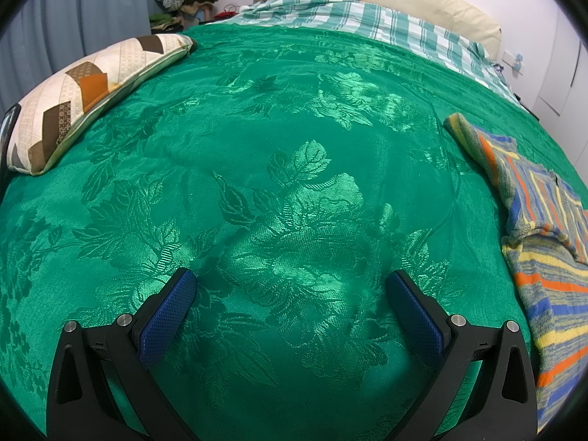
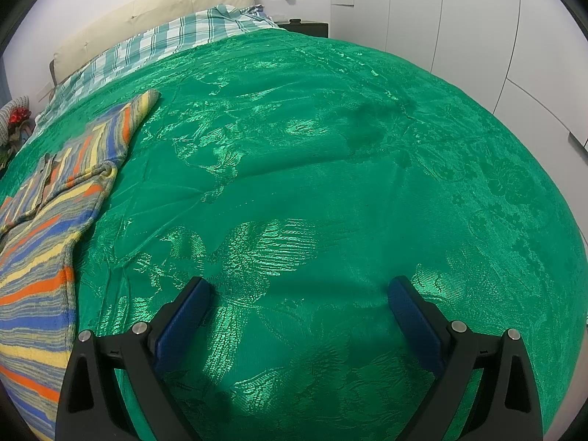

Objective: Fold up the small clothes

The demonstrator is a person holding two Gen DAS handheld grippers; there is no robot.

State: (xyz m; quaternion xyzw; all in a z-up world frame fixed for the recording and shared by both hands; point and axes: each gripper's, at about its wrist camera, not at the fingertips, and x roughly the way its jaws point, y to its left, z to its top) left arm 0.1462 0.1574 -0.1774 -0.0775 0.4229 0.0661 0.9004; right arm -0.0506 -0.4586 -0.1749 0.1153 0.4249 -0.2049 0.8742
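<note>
Both black blue-padded grippers, left gripper [image 1: 290,286] and right gripper [image 2: 299,294], hang agape and empty either side of the striped knitted garment [image 1: 544,220] (spread flat, presumably for folding).

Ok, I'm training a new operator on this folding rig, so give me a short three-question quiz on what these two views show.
1. True or false: the left claw grips the striped garment.
2. What lies on the green bedspread at the far left of the left wrist view?
A. a towel
B. a patterned pillow
C. a book
3. In the right wrist view, on which side of the right claw does the striped garment lie?

Key:
1. False; both claws are open and hold nothing.
2. B, the patterned pillow.
3. On its left.
</note>
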